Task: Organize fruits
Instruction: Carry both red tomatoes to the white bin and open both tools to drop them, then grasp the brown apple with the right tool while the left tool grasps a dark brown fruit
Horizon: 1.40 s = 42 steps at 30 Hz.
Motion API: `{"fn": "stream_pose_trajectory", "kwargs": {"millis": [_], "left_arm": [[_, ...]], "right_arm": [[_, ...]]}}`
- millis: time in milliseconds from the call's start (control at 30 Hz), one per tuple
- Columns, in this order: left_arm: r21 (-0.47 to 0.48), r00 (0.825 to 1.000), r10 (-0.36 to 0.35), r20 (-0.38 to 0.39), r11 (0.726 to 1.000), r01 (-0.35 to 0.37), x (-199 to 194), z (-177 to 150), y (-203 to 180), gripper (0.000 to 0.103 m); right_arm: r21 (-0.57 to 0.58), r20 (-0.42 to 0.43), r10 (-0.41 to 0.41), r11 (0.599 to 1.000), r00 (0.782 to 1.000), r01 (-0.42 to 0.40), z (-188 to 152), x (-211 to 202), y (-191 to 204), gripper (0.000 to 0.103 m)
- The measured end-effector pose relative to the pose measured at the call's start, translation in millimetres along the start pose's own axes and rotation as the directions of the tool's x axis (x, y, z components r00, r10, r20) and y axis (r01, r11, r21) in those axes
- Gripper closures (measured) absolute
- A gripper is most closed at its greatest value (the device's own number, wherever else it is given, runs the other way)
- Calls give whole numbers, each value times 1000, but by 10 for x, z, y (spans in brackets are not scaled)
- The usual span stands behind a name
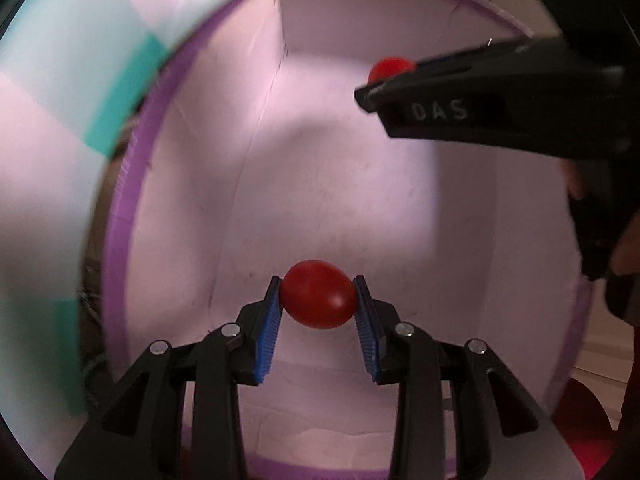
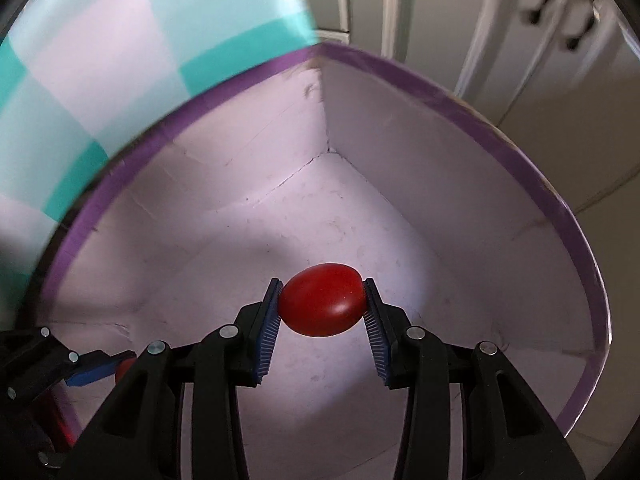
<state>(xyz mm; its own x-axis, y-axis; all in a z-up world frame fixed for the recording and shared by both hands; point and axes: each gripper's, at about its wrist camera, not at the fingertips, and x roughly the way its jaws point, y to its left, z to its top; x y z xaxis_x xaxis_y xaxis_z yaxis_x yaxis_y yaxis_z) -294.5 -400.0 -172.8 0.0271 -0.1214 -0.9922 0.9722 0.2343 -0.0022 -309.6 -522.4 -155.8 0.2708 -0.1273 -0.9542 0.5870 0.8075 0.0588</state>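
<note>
My left gripper [image 1: 318,300] is shut on a small red tomato [image 1: 318,294] and holds it above the floor of a pale box with a purple rim [image 1: 132,216]. My right gripper [image 2: 322,304] is shut on a second red tomato [image 2: 322,300] over the same box [image 2: 400,72]. In the left wrist view the right gripper [image 1: 372,88] reaches in from the upper right with its tomato [image 1: 390,67] partly hidden behind a finger. In the right wrist view the left gripper [image 2: 120,364] shows at the lower left with a sliver of its tomato [image 2: 123,370].
A teal and pale checkered box [image 1: 60,120] stands close on the left of the purple-rimmed box, also seen in the right wrist view [image 2: 100,60]. White cabinet doors [image 2: 520,20] are behind. Something red [image 1: 588,428] lies outside the box at lower right.
</note>
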Motion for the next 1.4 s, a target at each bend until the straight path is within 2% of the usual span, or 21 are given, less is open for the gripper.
{"fn": "stream_pose_trajectory", "kwargs": {"millis": [233, 267, 300, 367, 533, 633, 700, 800, 900, 933, 1000, 1033, 1067, 1100, 1133, 1167, 1200, 1233, 1300, 1333, 1400], "left_arm": [[-44, 999, -12, -30, 999, 11, 143, 16, 222, 66], [-48, 999, -19, -29, 999, 18, 144, 16, 232, 61], [-52, 999, -24, -21, 998, 23, 132, 14, 237, 51], [-48, 999, -32, 15, 998, 32, 65, 35, 248, 39], [21, 995, -10, 104, 1000, 8, -160, 19, 168, 34], [89, 973, 2, 231, 996, -24, -478, -104, 104, 30], [100, 939, 22, 344, 993, -60, -768, -194, 84, 25], [45, 842, 45, 538, 996, -82, -1331, -426, 225, 13], [-100, 742, 106, 662, 994, -54, -1847, -732, 649, 4], [-176, 708, 155, 689, 983, -44, -1996, -872, 881, 3], [-375, 665, 298, 685, 927, -29, -2226, -1131, 1421, 2], [-447, 662, 342, 667, 894, -12, -2289, -1231, 1633, 2], [-542, 663, 397, 635, 840, 16, -2327, -1412, 1939, 2], [-603, 665, 434, 607, 797, 31, -2370, -1515, 2145, 2], [-700, 667, 498, 554, 713, 50, -2410, -1728, 2470, 2], [-768, 669, 544, 506, 638, 62, -2419, -1887, 2733, 2], [-811, 671, 574, 470, 581, 70, -2436, -2064, 2936, 2], [-864, 671, 613, 417, 496, 85, -2458, -2319, 3184, 2], [-922, 667, 660, 346, 372, 110, -2511, -2650, 3534, 2], [-948, 667, 684, 297, 292, 123, -2528, -2841, 3735, 2], [-967, 664, 703, 253, 194, 163, -2554, -3101, 3974, 2]], "right_arm": [[-118, -93, -103, 989, 990, 92, -30, 294, 163, 61], [-112, -97, -99, 990, 990, 88, -35, 291, 151, 58], [-103, -96, -91, 991, 991, 81, -35, 279, 136, 46], [-74, -75, -62, 996, 995, 57, -35, 201, 88, 33], [-21, -25, -14, 1000, 1000, 13, -20, -59, -58, 31], [11, 41, -7, 1000, 999, 7, 36, -367, -142, 30], [13, 117, -4, 1000, 993, 3, 99, -700, -111, 28], [-19, 266, 34, 999, 963, -30, 122, -1218, 58, 24], [-106, 443, 151, 988, 884, -116, 161, -1760, 349, 16], [-141, 499, 197, 979, 844, -146, 148, -1937, 484, 16], [-205, 599, 290, 957, 746, -207, 123, -2252, 771, 16], [-224, 630, 326, 945, 705, -237, 125, -2312, 895, 16], [-249, 651, 374, 927, 661, -280, 131, -2339, 1075, 16], [-267, 637, 401, 916, 658, -299, 174, -2323, 1235, 16], [-282, 600, 419, 908, 682, -310, 268, -2259, 1392, 16], [-299, 521, 420, 905, 743, -302, 391, -2145, 1689, 16], [-317, 472, 416, 903, 778, -291, 437, -2097, 1937, 16], [-337, 443, 416, 898, 794, -282, 466, -2041, 2129, 16], [-379, 392, 397, 892, 830, -247, 596, -1859, 2609, 16], [-393, 371, 390, 888, 843, -238, 664, -1763, 2794, 16], [-432, 318, 403, 867, 858, -247, 785, -1512, 3234, 16]]}}
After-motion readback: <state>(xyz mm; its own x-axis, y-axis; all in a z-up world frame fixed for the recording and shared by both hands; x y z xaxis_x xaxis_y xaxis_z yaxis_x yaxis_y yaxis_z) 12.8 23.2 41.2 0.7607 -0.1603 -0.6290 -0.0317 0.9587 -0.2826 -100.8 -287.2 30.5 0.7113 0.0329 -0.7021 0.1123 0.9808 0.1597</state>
